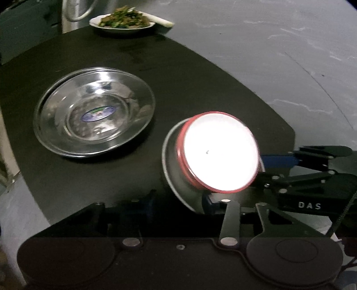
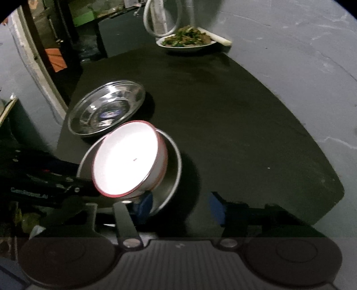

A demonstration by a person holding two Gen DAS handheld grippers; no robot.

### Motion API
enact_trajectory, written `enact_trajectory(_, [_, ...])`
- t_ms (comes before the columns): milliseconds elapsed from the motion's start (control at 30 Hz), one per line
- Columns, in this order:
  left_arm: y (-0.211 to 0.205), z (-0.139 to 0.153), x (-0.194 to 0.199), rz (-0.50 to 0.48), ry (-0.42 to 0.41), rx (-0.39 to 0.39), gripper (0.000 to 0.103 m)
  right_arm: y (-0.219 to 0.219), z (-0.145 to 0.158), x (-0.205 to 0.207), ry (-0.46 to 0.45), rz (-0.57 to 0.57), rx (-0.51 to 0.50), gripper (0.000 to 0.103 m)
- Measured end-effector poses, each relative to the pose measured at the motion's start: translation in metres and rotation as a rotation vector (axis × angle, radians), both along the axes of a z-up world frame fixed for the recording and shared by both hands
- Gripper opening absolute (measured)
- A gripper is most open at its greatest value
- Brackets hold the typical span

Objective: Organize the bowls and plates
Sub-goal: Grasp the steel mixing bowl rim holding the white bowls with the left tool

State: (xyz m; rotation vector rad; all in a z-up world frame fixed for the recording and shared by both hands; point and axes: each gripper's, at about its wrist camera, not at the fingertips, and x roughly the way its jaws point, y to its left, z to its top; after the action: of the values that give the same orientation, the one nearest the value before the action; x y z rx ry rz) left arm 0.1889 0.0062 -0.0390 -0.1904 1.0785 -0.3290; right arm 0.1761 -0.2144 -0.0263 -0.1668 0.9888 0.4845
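On the black table (image 1: 200, 73), a stack of steel plates (image 1: 93, 113) lies at ten o'clock. At centre a red-rimmed white bowl (image 1: 219, 151) tilts inside a steel bowl (image 1: 178, 185). The left gripper (image 1: 178, 206) stands part-open, one finger beside the steel bowl. The right gripper (image 2: 181, 206) likewise; grip uncertain. A plate of greens (image 1: 121, 21) sits at twelve.

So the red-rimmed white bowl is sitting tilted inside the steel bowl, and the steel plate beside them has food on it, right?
Not quite. The steel plate is empty; the left wrist view shows only a sticker at its centre. The food is on the white plate at the table's far end. The red-rimmed white bowl does sit tilted inside the steel bowl.
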Motion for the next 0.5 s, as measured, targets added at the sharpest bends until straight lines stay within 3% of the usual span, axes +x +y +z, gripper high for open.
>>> enact_trajectory(233, [0.001,-0.001,0.000,-0.018,-0.011,-0.028,0.037,0.008,-0.002,0.004,0.046,0.056,0.024,0.035])
enact_trajectory(500, [0.004,-0.004,-0.001,-0.018,-0.020,-0.034,0.037,0.013,-0.004,0.001,0.036,0.033,0.010,0.034])
